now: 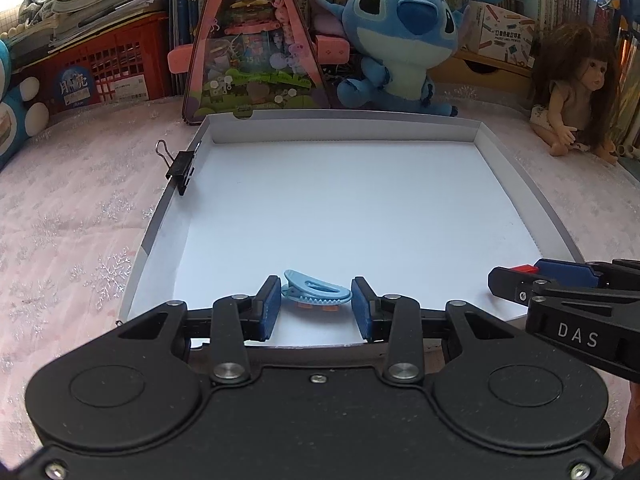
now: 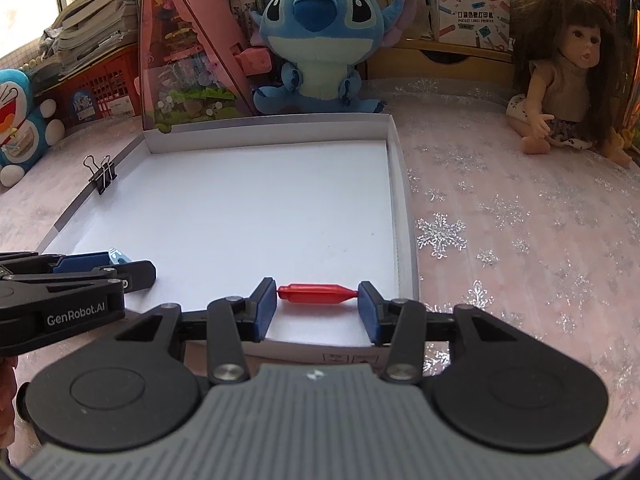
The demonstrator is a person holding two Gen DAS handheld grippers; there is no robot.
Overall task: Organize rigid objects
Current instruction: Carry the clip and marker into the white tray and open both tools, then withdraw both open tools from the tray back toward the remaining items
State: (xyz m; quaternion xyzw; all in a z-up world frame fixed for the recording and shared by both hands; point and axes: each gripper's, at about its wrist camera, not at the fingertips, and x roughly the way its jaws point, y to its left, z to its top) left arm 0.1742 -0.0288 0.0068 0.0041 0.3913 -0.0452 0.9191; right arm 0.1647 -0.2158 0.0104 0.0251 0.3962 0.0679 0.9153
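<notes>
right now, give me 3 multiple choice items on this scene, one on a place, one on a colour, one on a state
1. Where is the black binder clip?
A. on the white box's left wall
B. on the doll's lap
C. between the right gripper's pads

2. What colour is the piece between the right gripper's pads?
A. green
B. red
C. yellow

3. How does the left gripper stand?
A. wide open over the pink cloth
B. out of view
C. shut on the light blue clip

Key:
1 A, the binder clip sits on the left wall near the far corner.
2 B, the red piece spans the gap from pad to pad.
3 C, both blue pads press on the clip's ends.
</notes>
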